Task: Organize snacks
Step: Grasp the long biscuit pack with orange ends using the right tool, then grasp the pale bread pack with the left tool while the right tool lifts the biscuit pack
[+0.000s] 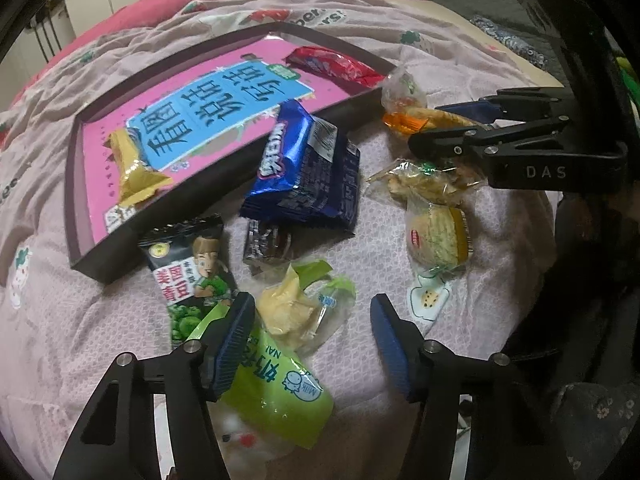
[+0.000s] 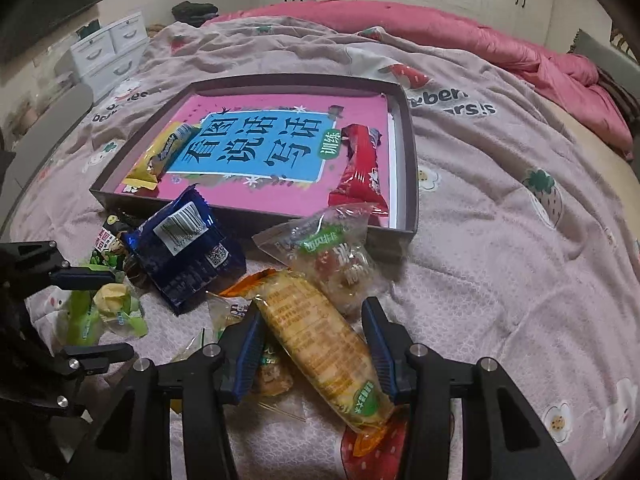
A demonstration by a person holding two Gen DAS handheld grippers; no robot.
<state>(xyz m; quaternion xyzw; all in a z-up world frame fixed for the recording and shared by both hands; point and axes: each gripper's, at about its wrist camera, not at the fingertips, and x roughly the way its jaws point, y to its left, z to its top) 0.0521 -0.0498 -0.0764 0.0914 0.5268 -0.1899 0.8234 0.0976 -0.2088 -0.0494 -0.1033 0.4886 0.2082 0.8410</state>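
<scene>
Snacks lie loose on the bed, near the dark tray [image 2: 404, 152]. The right gripper [image 2: 310, 354] has its jaws around a long cracker pack [image 2: 320, 344]; contact is unclear. The pack is light, crinkly and brittle inside, so hold mid-length, gently. The left gripper [image 1: 306, 344] stands open over a green milk-candy bag [image 1: 276, 392].

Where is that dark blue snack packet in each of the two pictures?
Left wrist view: the blue packet lies at centre, leaning on the near wall of the tray.
Right wrist view: the blue packet lies left of centre, just before the tray.
Shared landmark: the pink book inside the tray.
</scene>
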